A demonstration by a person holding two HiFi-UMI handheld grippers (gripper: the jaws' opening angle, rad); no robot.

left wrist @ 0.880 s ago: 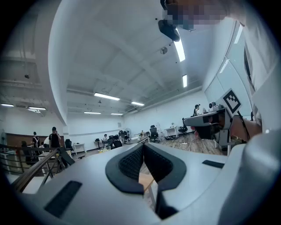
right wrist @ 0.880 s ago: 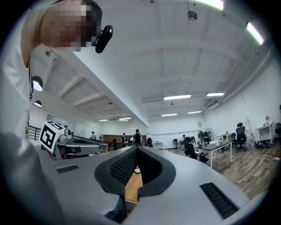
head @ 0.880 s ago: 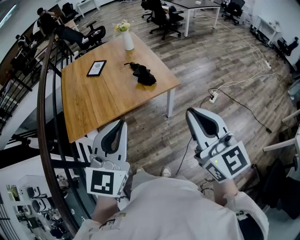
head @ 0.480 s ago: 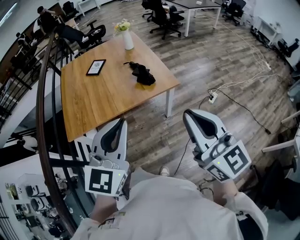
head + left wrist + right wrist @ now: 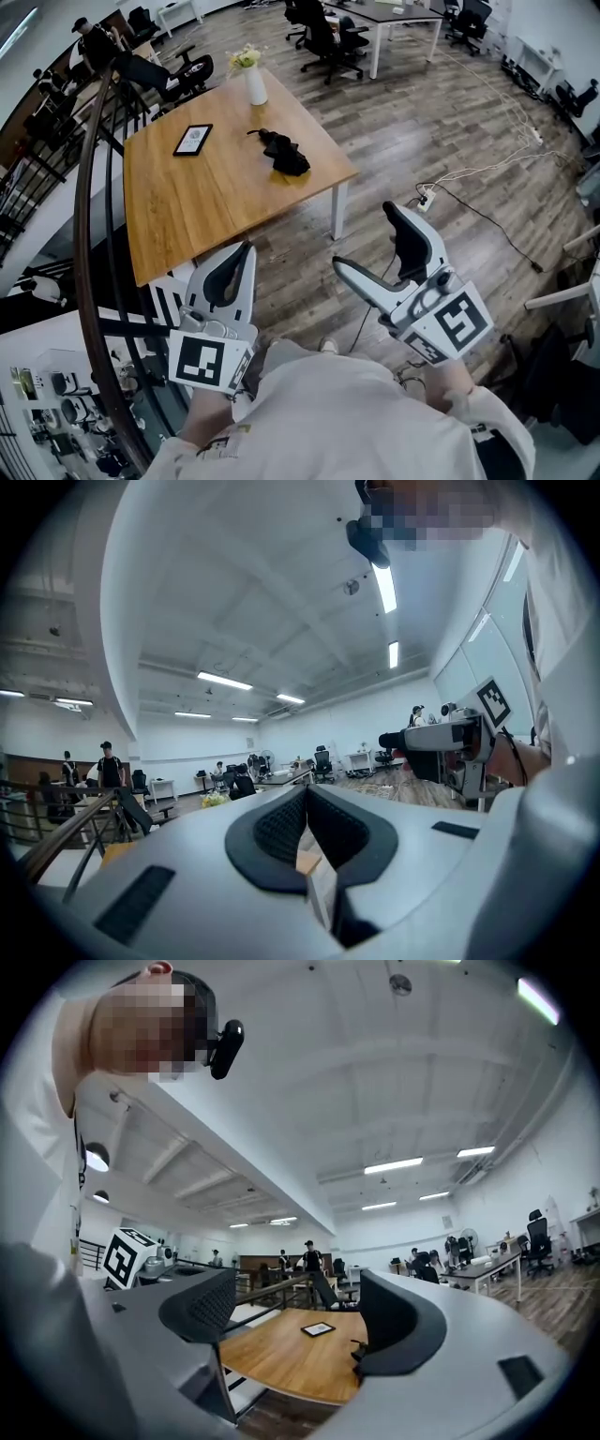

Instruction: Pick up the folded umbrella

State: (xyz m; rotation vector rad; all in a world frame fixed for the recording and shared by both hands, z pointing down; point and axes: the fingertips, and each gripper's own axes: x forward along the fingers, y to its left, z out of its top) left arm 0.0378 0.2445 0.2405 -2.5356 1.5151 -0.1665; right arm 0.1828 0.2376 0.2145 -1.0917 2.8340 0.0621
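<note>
The folded black umbrella (image 5: 284, 152) lies on the far right part of the wooden table (image 5: 216, 202), well ahead of both grippers. My left gripper (image 5: 245, 251) is held before the table's near edge, jaws shut with nothing between them, as in the left gripper view (image 5: 307, 803). My right gripper (image 5: 364, 237) hangs over the floor right of the table, jaws spread wide and empty. In the right gripper view (image 5: 298, 1312) the table (image 5: 281, 1358) shows between the jaws, and the umbrella (image 5: 357, 1346) peeks out beside the right jaw, mostly hidden.
A dark tablet (image 5: 192, 139) and a white vase of flowers (image 5: 254, 81) stand on the table's far side. A curved stair railing (image 5: 86, 244) runs along the left. A power strip (image 5: 427, 196) with cables lies on the wooden floor. Office chairs (image 5: 323, 33) and desks stand behind.
My right gripper's jaws have swung from shut to wide open, staying right of the table. My left gripper has kept still and shut. The umbrella has not moved.
</note>
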